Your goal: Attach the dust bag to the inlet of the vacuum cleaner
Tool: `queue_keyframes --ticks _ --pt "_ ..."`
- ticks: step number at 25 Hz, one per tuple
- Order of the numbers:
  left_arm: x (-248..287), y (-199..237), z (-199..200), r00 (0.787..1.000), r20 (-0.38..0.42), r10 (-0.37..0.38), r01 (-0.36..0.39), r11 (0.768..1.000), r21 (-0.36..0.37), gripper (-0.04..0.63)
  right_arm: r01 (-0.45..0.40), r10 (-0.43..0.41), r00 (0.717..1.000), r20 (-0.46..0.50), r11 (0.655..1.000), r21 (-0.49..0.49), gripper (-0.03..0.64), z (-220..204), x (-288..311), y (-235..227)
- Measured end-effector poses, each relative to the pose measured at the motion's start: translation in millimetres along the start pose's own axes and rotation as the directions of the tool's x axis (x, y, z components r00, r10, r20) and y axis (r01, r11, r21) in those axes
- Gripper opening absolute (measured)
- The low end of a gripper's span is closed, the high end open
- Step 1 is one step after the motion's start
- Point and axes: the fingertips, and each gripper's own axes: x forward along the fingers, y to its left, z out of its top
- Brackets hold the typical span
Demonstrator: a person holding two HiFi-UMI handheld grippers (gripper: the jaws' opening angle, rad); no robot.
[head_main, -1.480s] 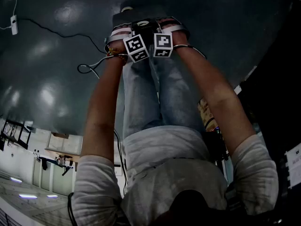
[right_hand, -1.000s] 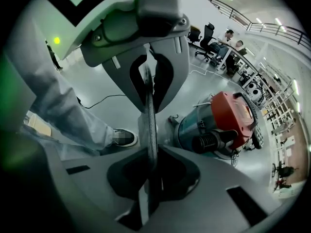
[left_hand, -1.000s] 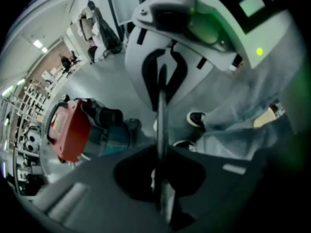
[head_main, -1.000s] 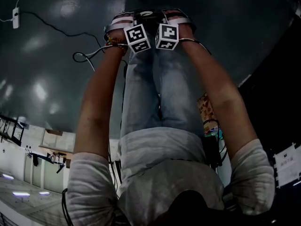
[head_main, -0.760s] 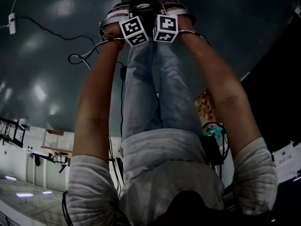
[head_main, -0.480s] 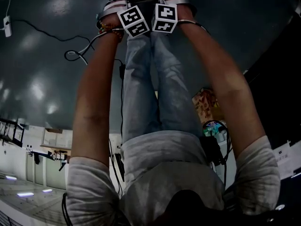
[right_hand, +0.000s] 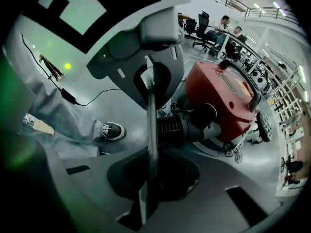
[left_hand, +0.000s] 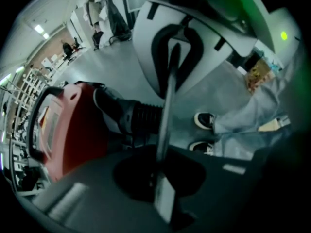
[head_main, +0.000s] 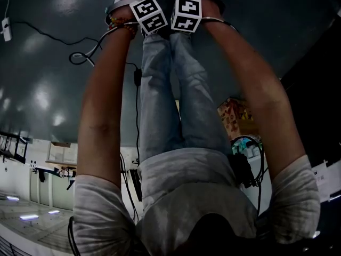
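The left claw (head_main: 151, 14) and the right claw (head_main: 186, 13) hang side by side, nearly touching, at the ends of the person's outstretched bare arms (head_main: 104, 105), past the legs in pale blue jeans (head_main: 176, 89).

In the left gripper view, the left claw (left_hand: 165, 130) has its jaws pressed together into one thin edge. Whether anything thin lies between them cannot be told. Beyond this claw and to its left, the red plastic vacuum cleaner (left_hand: 73, 125) stands on the glossy grey surface (left_hand: 116, 67). Its black ribbed hose (left_hand: 141, 118) reaches toward the closed edge. To the claw's right sit two black sneakers with white soles (left_hand: 205, 120).

The right claw (right_hand: 149, 130) is likewise closed to a thin edge. From it, the vacuum cleaner (right_hand: 223, 96) stands beyond and to the right, with the hose (right_hand: 177, 127) just right of the jaws. One sneaker (right_hand: 112, 130) lies to the claw's left, and a black cable (right_hand: 68, 96) lies further left.
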Motion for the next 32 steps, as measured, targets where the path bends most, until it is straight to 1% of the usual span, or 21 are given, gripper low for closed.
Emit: queue_keyframes --ticks 5,7,11,14,16,18,19,21,23,24,26,29,30,32 --pt "-8.2 -1.3 6.7 0.999 -0.002 0.034 -0.034 0.999 0.035 0.029 -0.021 0.022 1.000 -0.010 0.999 0.037 0.031 -12.9 13.7 -0.4" --pt "-6.5 0.1 8.9 0.999 0.002 0.035 -0.035 0.998 0.043 0.031 -0.020 0.020 0.999 -0.029 0.999 0.028 0.031 -16.8 16.7 -1.1" --pt "1.6 0.0 3.2 1.000 -0.015 0.016 -0.015 1.000 0.020 0.029 0.012 -0.013 0.999 -0.038 1.000 -0.026 0.031 -10.8 8.3 -12.2" --pt "-2.9 3.5 4.7 0.999 -0.017 0.032 -0.032 0.999 0.014 0.029 0.014 -0.013 1.000 -0.028 1.000 0.008 0.031 -12.7 12.9 -18.4" --pt "-8.7 6.5 11.1 0.999 -0.007 0.054 -0.054 0.998 0.038 0.028 0.013 -0.011 0.999 -0.035 0.999 0.051 0.028 -20.8 18.8 -16.1" --pt "-11.6 8.6 14.7 0.997 -0.005 0.076 -0.075 0.994 0.085 0.031 0.014 -0.011 0.999 -0.045 0.998 0.069 0.028 -25.7 20.6 -10.9" --pt "-10.6 9.0 13.4 0.997 -0.009 0.079 -0.078 0.992 0.100 0.032 0.019 -0.016 0.999 -0.048 0.998 0.059 0.028 -25.0 19.7 -9.8" --pt "-3.8 9.0 6.6 0.997 -0.019 0.076 -0.073 0.992 0.100 0.032 0.041 -0.040 0.998 -0.053 0.999 0.010 0.028 -20.2 16.1 -13.4" --pt "4.1 6.4 1.0 0.998 -0.029 0.060 -0.058 0.996 0.071 0.028 0.060 -0.062 0.997 -0.053 0.997 -0.044 0.028 -16.7 14.2 -20.1" --pt "5.7 4.9 0.2 0.998 -0.032 0.053 -0.051 0.997 0.054 0.028 0.061 -0.064 0.997 -0.051 0.997 -0.053 0.028 -16.4 15.0 -22.8" --pt "2.6 5.6 2.0 0.998 -0.037 0.058 -0.057 0.998 0.036 0.029 0.050 -0.052 0.998 -0.047 0.998 -0.028 0.028 -18.1 19.5 -26.0" --pt "-8.4 14.4 10.5 0.995 -0.020 0.100 -0.099 0.993 0.059 0.049 0.040 -0.038 0.998 -0.051 0.998 0.041 0.028 -26.7 25.9 -20.2" --pt "-10.8 16.8 12.9 0.994 -0.013 0.109 -0.108 0.992 0.069 0.063 0.041 -0.038 0.998 -0.054 0.998 0.052 0.028 -29.1 25.6 -16.5" --pt "-10.5 17.7 13.2 0.994 -0.014 0.106 -0.104 0.991 0.082 0.066 0.052 -0.049 0.997 -0.062 0.998 0.041 0.028 -29.7 21.3 -12.3"
